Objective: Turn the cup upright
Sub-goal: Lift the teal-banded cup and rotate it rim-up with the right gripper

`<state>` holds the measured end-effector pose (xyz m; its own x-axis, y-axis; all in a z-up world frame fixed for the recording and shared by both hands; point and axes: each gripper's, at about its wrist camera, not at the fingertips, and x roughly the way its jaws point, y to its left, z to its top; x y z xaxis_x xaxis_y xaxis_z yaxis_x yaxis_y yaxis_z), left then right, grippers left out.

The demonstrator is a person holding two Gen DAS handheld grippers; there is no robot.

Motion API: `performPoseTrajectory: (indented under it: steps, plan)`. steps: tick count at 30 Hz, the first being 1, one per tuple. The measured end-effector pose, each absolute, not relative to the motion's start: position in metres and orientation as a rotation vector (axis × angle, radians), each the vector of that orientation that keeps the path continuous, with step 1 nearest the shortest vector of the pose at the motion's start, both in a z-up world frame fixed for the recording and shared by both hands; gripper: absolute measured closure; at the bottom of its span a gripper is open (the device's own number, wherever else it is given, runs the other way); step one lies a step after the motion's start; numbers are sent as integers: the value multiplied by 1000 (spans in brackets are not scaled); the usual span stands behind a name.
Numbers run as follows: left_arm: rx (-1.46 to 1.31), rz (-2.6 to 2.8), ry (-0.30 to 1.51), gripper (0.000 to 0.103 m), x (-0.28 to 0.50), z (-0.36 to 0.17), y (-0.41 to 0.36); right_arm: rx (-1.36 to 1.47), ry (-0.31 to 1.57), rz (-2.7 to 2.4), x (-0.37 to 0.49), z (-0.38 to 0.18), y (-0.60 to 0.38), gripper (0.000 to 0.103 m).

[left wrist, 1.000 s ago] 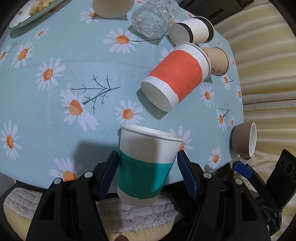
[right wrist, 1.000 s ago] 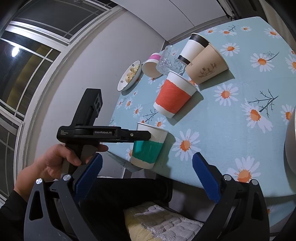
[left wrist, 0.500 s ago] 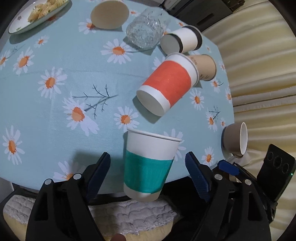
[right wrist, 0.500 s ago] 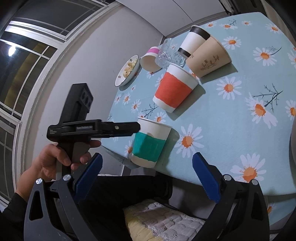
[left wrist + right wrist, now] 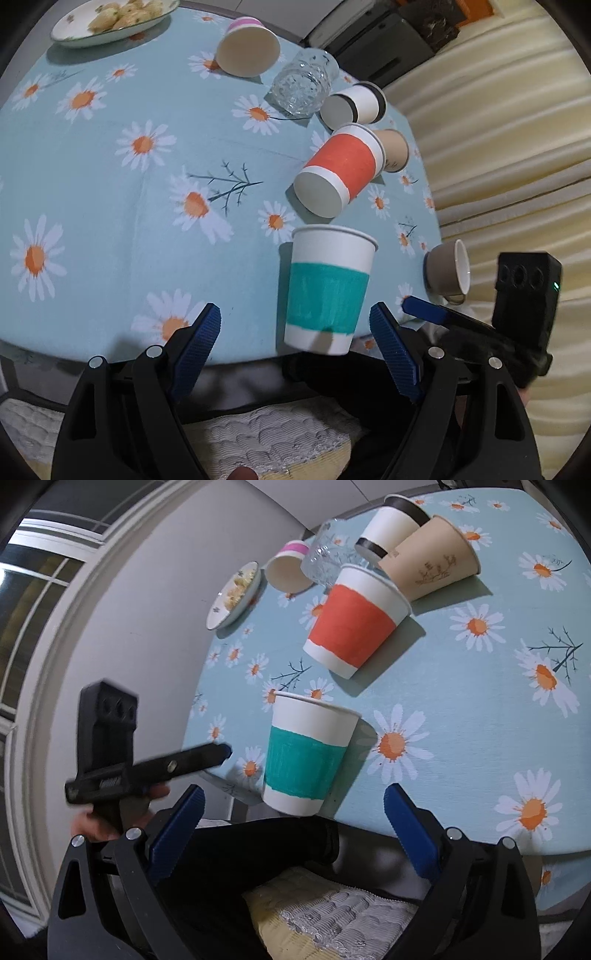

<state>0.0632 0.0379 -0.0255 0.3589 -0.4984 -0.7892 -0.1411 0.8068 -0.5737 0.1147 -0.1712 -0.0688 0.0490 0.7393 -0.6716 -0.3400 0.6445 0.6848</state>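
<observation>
The left gripper (image 5: 295,339) has its blue fingers (image 5: 195,339) spread wide, touching nothing. Between and just beyond them the green-banded cup (image 5: 328,291) stands upright at the near edge of the daisy tablecloth (image 5: 110,206). Behind it the orange-banded cup (image 5: 340,170) lies on its side. The right gripper (image 5: 291,827) is likewise spread, empty.

Even indoor light, fisheye warping, soft shadows
</observation>
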Motion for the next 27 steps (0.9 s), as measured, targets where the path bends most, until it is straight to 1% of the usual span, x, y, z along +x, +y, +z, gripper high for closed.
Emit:
performPoseTrajectory:
  steps: [7, 9, 10, 17, 20, 23, 26, 27]
  plan:
    - [-813, -299, 1062, 22, 35, -32, 56, 367, 1345, 711, 129, -82, -145, 7]
    - [-830, -305, 1023, 22, 30, -33, 58, 363, 1381, 668, 134, -88, -137, 19]
    - [-835, -302, 1004, 22, 26, -34, 60, 359, 1398, 644, 137, -91, -134, 21]
    - [-831, -304, 954, 22, 12, -45, 68, 365, 1444, 566, 147, -98, -124, 22]
    - [-820, -304, 948, 22, 7, -47, 73, 387, 1472, 558, 150, -104, -121, 29]
    - [-832, -312, 955, 22, 6, -53, 77, 383, 1485, 554, 149, -105, -117, 31]
    - [-821, -304, 960, 22, 3, -54, 80, 371, 1481, 544, 150, -104, -113, 35]
    - [-812, -299, 962, 22, 4, -54, 80, 367, 1481, 541, 150, -103, -112, 36]
